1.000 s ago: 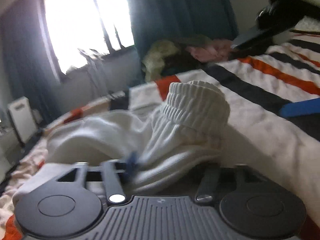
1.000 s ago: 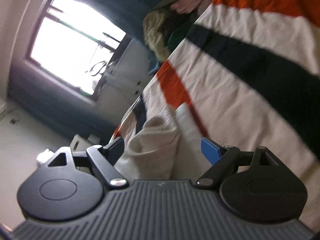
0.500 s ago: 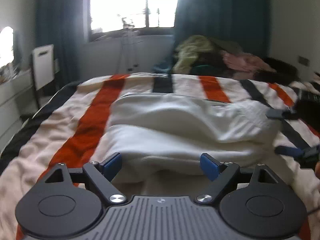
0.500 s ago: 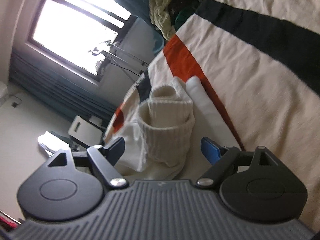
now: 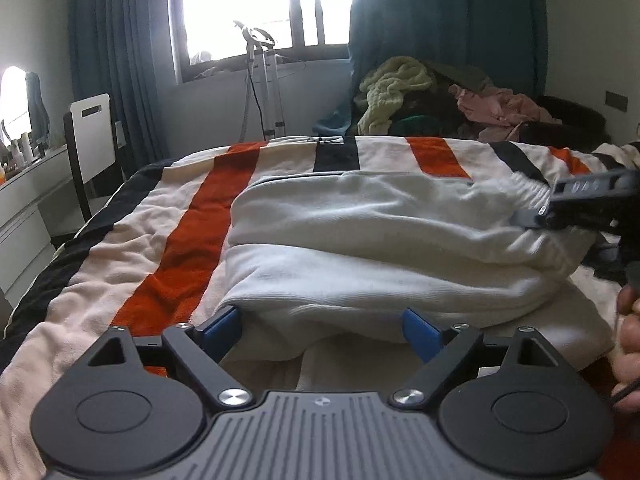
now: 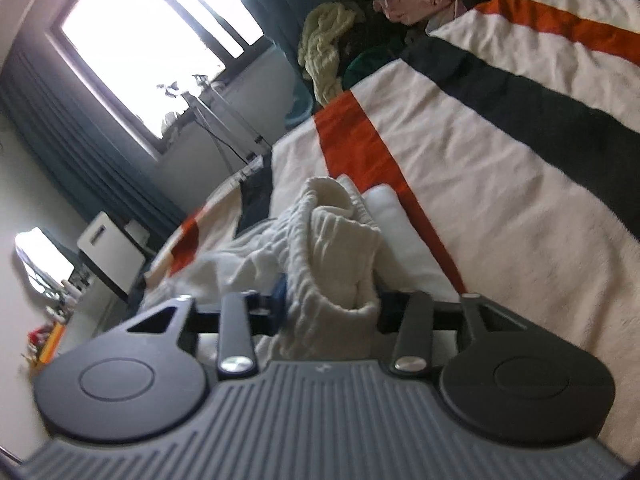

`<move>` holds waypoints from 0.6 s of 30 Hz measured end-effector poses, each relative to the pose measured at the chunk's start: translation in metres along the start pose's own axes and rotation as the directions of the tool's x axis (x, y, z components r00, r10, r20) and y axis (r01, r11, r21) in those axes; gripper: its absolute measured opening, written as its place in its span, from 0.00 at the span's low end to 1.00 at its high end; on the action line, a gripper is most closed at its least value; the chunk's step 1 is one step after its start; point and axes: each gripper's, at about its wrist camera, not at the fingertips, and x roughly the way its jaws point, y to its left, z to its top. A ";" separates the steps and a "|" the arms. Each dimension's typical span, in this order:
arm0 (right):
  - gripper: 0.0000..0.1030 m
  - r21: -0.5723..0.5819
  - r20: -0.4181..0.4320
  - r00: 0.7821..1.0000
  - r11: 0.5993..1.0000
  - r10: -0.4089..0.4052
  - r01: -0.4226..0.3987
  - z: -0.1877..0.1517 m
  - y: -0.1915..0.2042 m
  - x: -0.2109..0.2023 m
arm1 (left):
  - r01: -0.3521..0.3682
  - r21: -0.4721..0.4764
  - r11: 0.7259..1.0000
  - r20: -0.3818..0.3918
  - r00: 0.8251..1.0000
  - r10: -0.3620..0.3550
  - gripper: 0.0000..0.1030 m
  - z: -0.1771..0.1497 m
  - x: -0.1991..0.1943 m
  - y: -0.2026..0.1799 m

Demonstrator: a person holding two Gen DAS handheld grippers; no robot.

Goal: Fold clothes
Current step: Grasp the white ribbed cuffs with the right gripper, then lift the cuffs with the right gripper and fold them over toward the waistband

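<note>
On striped bed [image 5: 192, 240]: one white garment [image 5: 380, 248]; left gripper [image 5: 320, 330] jaws released, right gripper [image 6: 330, 304] clamps cuff [image 6: 340, 264].

White sweater [image 5: 360, 240] lying across the striped bed [image 5: 168, 256], bulky and partly folded, its layers stacked and soft creases running along the top. The near edge droops in a loose fold, with a gap of shadow beneath it. Over on the right end, the ribbed cuff [image 6: 332, 264] is bunched and lifted clear of the body, ridges standing upright, pinched between the fingers of the right gripper [image 6: 332, 312]. The rest of the sleeve trails down into the pile.
</note>
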 end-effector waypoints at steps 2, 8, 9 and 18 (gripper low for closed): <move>0.36 -0.014 0.022 1.000 1.000 -0.006 0.006 0.002 0.004 -0.003 | 0.000 0.007 1.000 0.002 1.000 0.000 0.89 -0.001 0.000 0.000; 0.34 0.031 0.132 0.989 0.997 0.072 -0.077 0.016 0.015 -0.034 | 0.007 0.067 0.998 0.049 0.999 -0.010 0.96 -0.006 -0.005 -0.008; 0.34 0.040 0.150 0.985 0.995 0.084 -0.091 0.018 0.016 -0.039 | 0.007 0.090 0.996 0.064 0.998 -0.013 0.96 -0.008 -0.008 -0.011; 0.33 0.092 0.235 0.964 0.985 0.124 -0.149 0.037 0.012 -0.068 | -0.293 0.395 0.871 0.393 0.911 0.128 1.00 -0.041 -0.023 -0.066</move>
